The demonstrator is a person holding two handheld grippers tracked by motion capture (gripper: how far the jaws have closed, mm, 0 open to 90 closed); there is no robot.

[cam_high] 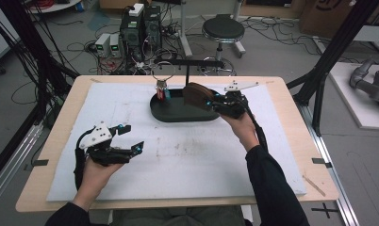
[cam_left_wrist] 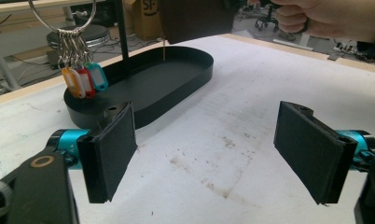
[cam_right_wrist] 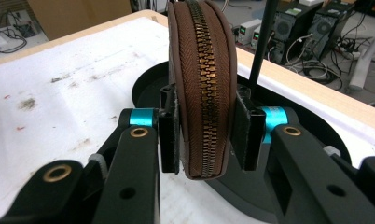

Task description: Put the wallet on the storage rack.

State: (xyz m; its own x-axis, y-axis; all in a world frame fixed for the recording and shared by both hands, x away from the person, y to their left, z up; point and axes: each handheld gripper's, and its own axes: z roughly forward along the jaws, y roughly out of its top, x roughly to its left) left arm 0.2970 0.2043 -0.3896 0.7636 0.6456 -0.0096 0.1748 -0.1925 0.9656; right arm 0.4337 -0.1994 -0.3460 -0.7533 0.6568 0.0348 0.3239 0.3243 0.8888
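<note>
Brown zip pouch carried over the black tray, near the table's far edge.

The right gripper (cam_right_wrist: 202,135) is clamped on the brown pouch (cam_right_wrist: 202,84), pads pressing its two flat sides, zip edge facing the camera; in the high view the pouch (cam_high: 197,95) hangs above the right end of the oval tray (cam_high: 178,114). The left gripper (cam_high: 126,139) rests near the table's left edge with its jaws wide apart and nothing between them. To set the pouch down well, I'd lower it inside the tray's rim, clear of the thin post (cam_right_wrist: 262,42) and the key tags (cam_left_wrist: 83,81), and release only once its bottom edge touches.
</note>
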